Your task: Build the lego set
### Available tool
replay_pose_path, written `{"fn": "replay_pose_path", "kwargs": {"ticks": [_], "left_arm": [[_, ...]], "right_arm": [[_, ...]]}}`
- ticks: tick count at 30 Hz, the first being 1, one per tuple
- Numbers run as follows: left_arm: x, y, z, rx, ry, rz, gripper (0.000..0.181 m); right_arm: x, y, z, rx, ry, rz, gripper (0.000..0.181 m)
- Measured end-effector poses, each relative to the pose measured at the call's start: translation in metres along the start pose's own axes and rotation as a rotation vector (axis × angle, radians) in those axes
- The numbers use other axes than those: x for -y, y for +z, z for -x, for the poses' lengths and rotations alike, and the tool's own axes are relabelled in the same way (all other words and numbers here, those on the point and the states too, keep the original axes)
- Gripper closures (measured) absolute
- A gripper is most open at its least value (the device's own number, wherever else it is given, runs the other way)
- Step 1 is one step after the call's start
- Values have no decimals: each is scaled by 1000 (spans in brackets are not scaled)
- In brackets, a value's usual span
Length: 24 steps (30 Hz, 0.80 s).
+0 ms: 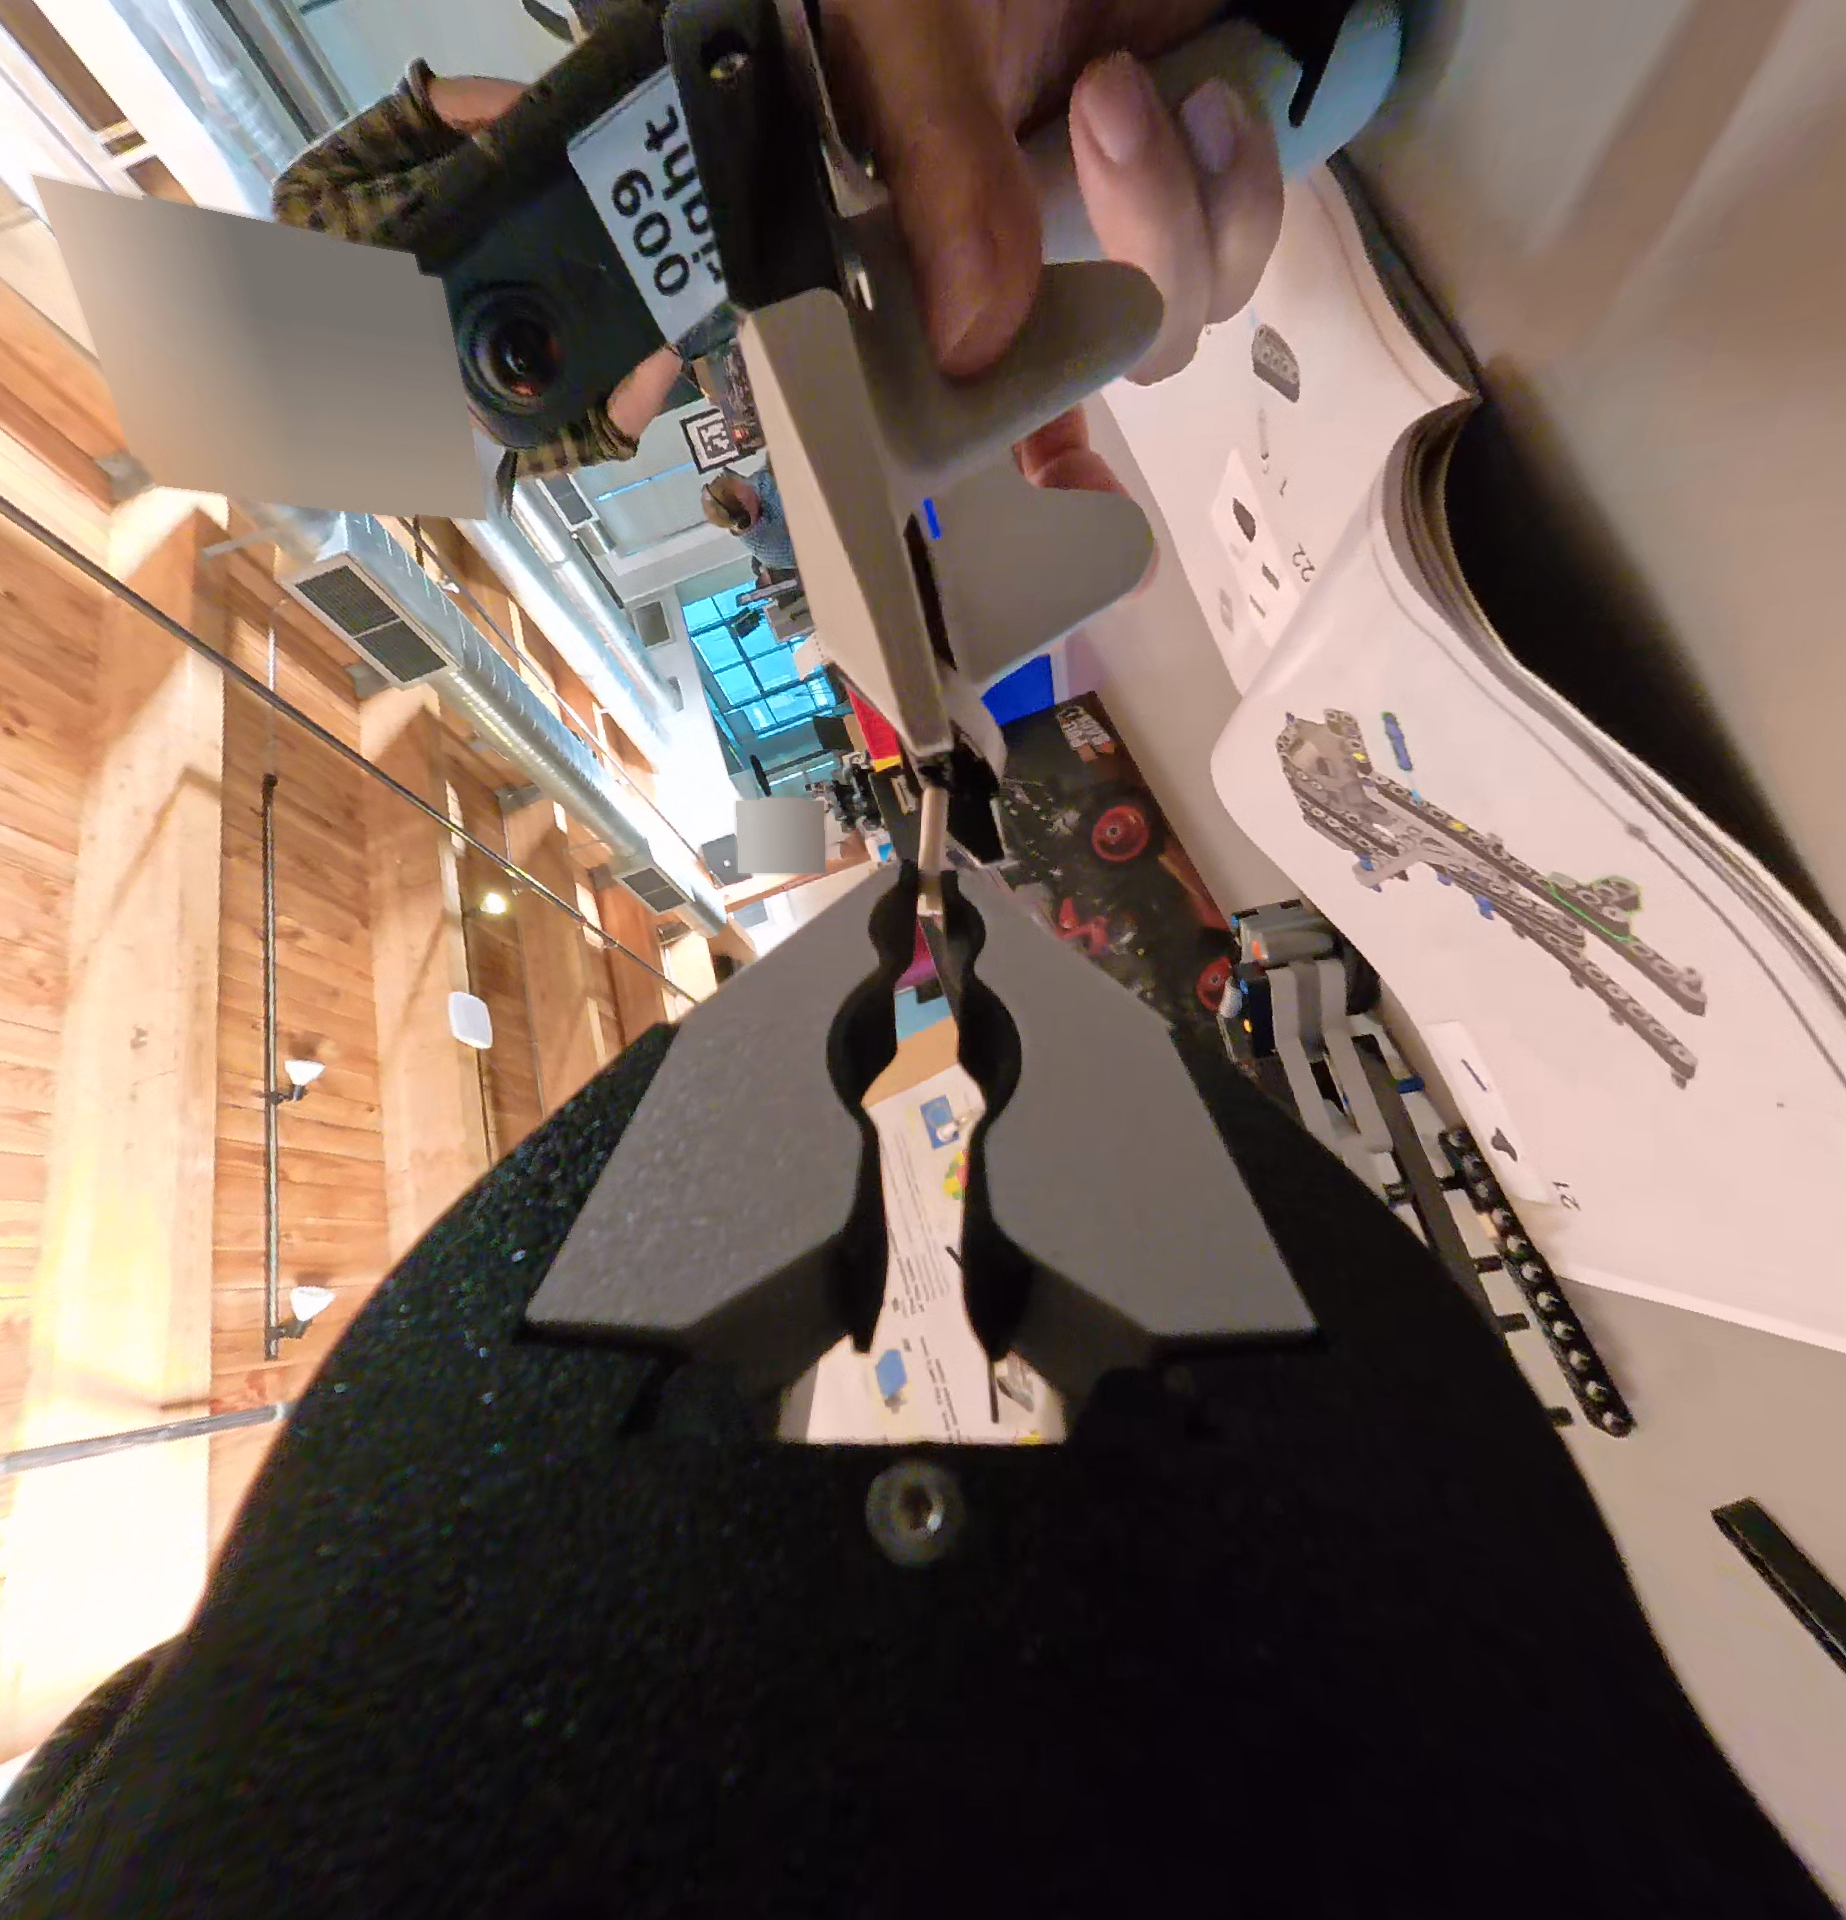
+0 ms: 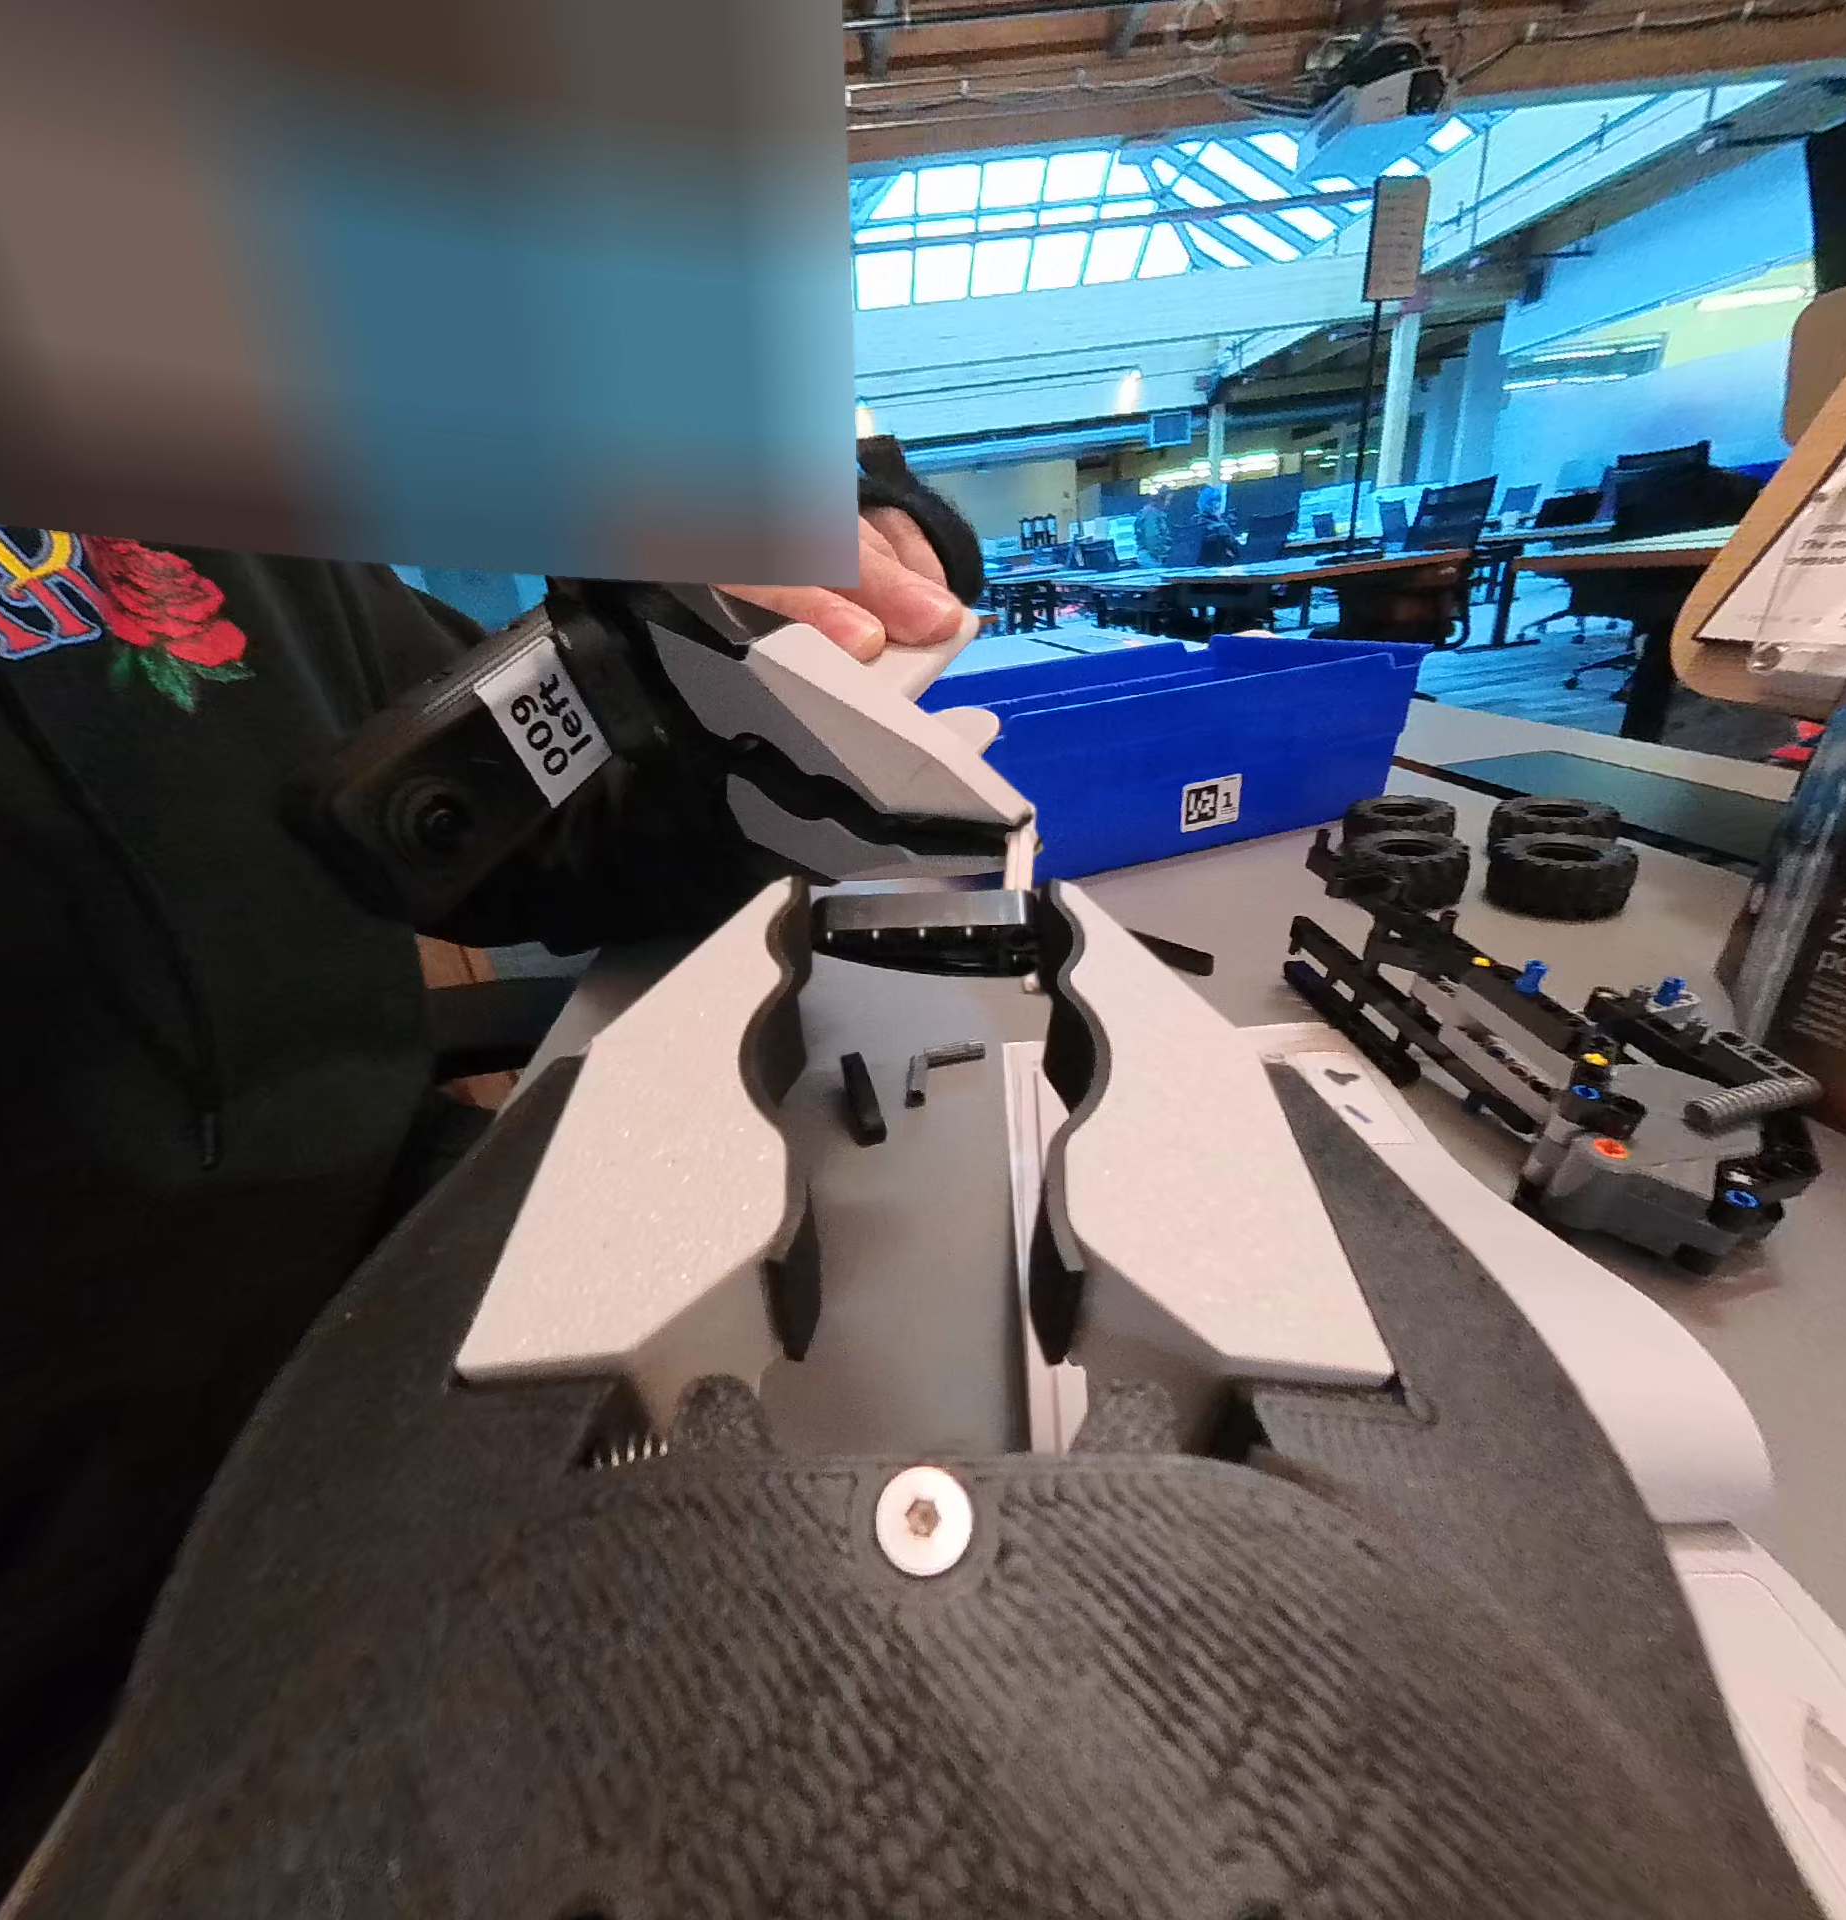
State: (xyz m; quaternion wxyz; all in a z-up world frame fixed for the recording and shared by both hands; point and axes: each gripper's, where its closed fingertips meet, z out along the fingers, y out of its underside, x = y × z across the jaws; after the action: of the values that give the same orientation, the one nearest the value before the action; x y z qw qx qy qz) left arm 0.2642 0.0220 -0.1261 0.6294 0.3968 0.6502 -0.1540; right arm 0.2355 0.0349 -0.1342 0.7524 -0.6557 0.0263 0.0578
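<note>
Tyres [image 2: 1490, 847] lie behind the chassis [image 2: 1584, 1101] (bin [image 2: 1210, 727] beyond).

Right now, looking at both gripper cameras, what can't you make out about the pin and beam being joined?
- Right wrist view: where the light grey pin ends in the black beam is hidden by the right gripper fingers.
- Left wrist view: the beam is nearly covered by the left gripper fingers.
- Left wrist view: the open instruction booklet is cut off by the right edge.
- Right wrist view: the tyres partly overlap.
</note>
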Motion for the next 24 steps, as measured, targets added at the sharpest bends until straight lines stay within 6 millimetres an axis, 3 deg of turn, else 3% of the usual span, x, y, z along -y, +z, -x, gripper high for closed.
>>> {"fn": "replay_pose_path", "kwargs": {"ticks": [11,24], "left_arm": [[3,0,-3,11,137,53,179],[-3,4,-13,-92,-2,129,180]], "right_arm": [[-3,-1,4,74,145,19,139],[-15,4,-10,-83,-44,126,140]]}}
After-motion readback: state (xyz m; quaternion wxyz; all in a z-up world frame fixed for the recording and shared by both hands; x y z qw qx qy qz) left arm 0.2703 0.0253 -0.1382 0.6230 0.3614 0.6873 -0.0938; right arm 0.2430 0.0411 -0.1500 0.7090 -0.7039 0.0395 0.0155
